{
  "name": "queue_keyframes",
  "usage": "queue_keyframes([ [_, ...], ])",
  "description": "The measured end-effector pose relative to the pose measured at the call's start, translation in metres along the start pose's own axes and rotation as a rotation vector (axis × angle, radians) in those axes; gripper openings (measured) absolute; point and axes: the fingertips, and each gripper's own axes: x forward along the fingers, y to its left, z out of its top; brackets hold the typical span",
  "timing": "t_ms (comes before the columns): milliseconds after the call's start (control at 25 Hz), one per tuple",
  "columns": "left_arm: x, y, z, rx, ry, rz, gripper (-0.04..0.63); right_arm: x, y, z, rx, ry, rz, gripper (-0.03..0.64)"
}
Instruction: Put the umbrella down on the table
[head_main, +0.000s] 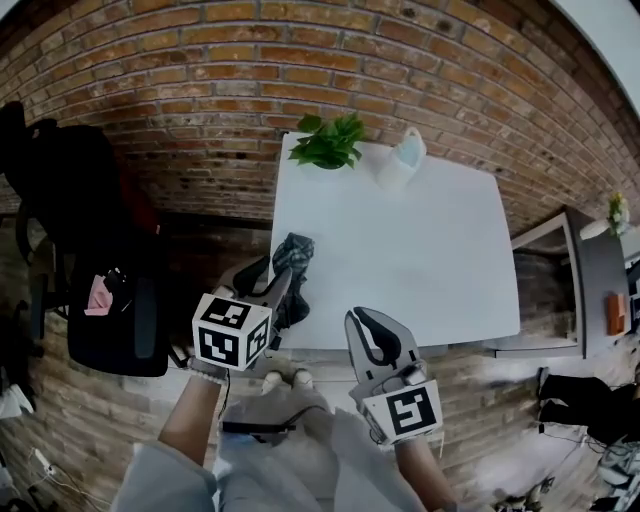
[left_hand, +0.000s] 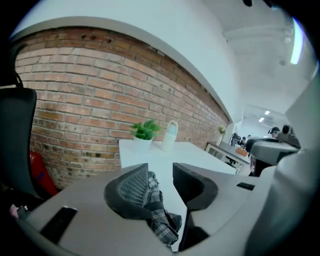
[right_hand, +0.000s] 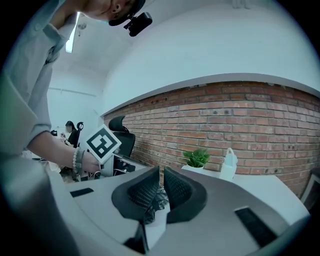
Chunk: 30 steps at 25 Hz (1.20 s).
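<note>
- Currently, far left off the worktop: black office chair (head_main: 110, 300), not part of the task.
- Left gripper (head_main: 283, 283) reaches in over the near-left corner of the white rectangular table (head_main: 420, 260). It comes low from the near edge, probably to bring the load down flat, not drop it.
- In the left gripper view, the left gripper (left_hand: 161, 175) has its jaws apart. The folded grey plaid fabric umbrella (left_hand: 159, 210) sits between them against the left ribbed pad (left_hand: 134, 187), and white tabletop shows between the fabric and the other pad. So it is not clamped, and reads as a release.
- In the head view, the umbrella (head_main: 293, 253) lies along the table's left edge, close to the near-left corner, with one end pointing to the far edge. I cannot tell for sure that it rests fully on the surface, but it looks down or nearly so.
- Judgement: the task is at its last step. What is left is to back the jaws off toward the near edge without dragging the fabric.
- Risk: the umbrella is close to the left edge, so a snag on the pad could pull it off.
- Far-left corner: small green leafy plant in a white pot (head_main: 328, 143), well apart from the umbrella.
- Beside it along the far edge: pale handled container (head_main: 402, 160), also out of the way.
- Right gripper (head_main: 372, 335) hovers at the near edge around mid-width, off the umbrella. It looks parked, since one gripper is enough for this.
- In its own view, the right gripper (right_hand: 161, 187) has its jaws almost together with nothing between them.
</note>
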Motion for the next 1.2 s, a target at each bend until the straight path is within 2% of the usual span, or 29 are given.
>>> queue_keyframes([
  [200, -0.043, -0.011, 0.035, 0.059, -0.146, 0.018, 0.116, -0.006, 0.002, 0.029, -0.024, -0.089, -0.003, 0.057],
  [480, -0.094, -0.023, 0.055, 0.148, -0.236, 0.065, 0.058, -0.013, 0.005, 0.048, -0.037, -0.139, 0.005, 0.057],
  [680, -0.119, -0.038, 0.071, 0.150, -0.298, 0.040, 0.032, -0.016, 0.006, 0.062, -0.053, -0.174, 0.021, 0.057],
  [840, -0.134, -0.047, 0.081, 0.185, -0.319, 0.037, 0.028, -0.015, 0.008, 0.066, -0.070, -0.186, 0.036, 0.057],
  [1080, -0.143, -0.046, 0.084, 0.171, -0.332, 0.050, 0.023, -0.013, 0.000, 0.075, -0.073, -0.202, 0.031, 0.057],
  [1200, -0.142, -0.045, 0.082, 0.189, -0.322, 0.050, 0.023, -0.012, -0.004, 0.078, -0.074, -0.207, 0.024, 0.057],
])
